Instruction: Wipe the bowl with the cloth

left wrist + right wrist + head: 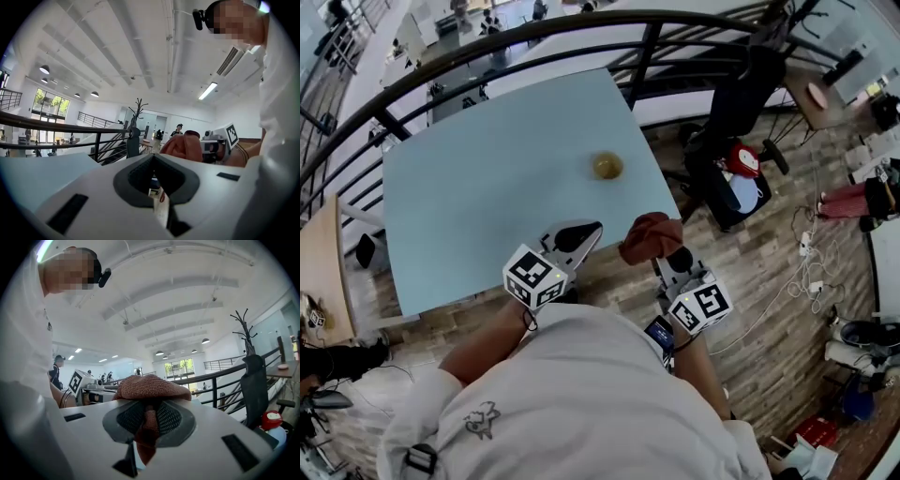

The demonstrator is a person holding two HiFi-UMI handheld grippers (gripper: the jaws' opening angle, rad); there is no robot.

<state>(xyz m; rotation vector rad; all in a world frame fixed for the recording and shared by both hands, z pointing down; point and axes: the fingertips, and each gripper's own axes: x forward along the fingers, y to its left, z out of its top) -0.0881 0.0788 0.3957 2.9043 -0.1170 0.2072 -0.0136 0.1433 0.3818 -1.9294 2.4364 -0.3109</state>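
Note:
A small yellowish bowl (607,166) stands alone on the pale blue table (487,178), toward its right side. My right gripper (659,251) is shut on a rust-red cloth (650,236), held up just off the table's near right corner. The cloth (149,389) bulges over the closed jaws in the right gripper view. My left gripper (581,234) hovers over the table's near edge, tilted upward, jaws shut with nothing between them. The left gripper view shows the cloth (183,146) and the right gripper's marker cube (231,135) to its right. The bowl is hidden from both gripper views.
A black railing (581,37) curves behind the table. A dark office chair (736,112) with a red and blue bag (745,178) stands on the wood floor to the right. Cables and a power strip (811,248) lie further right.

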